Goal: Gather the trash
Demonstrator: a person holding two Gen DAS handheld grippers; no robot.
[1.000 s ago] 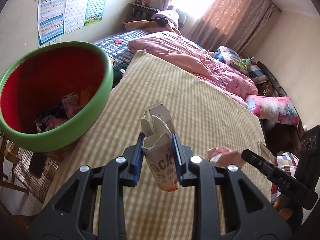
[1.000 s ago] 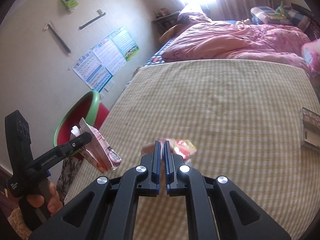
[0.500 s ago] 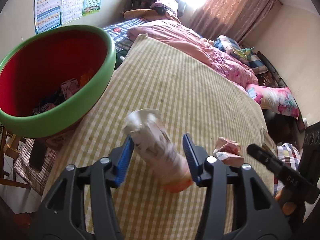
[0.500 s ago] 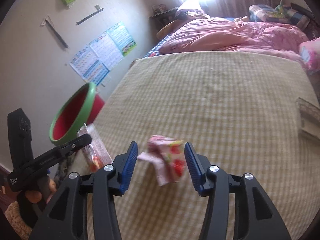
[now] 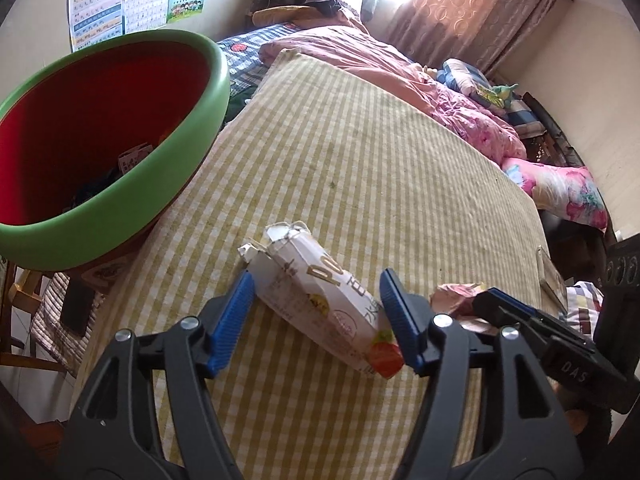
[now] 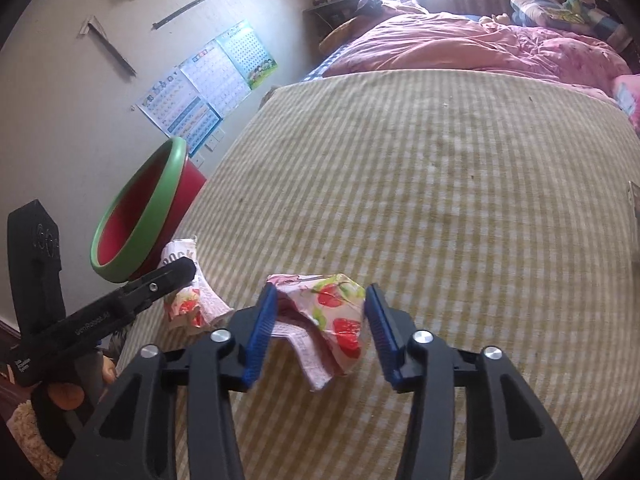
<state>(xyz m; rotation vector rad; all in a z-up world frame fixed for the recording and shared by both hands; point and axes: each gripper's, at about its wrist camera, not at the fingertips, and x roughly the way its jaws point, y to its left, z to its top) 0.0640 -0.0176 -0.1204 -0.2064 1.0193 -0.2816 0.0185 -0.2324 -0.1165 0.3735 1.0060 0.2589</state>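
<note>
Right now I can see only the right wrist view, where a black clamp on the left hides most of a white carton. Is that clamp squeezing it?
Observer: No. The left gripper has its jaws opening, and the torn white cardboard carton lies slantwise between them on the yellow-striped cloth.
Operator: And the red bin with the green rim, is anything inside? I see it edge-on.
Observer: Yes. The red bin with the green rim has some crumpled packaging at its bottom.
</note>
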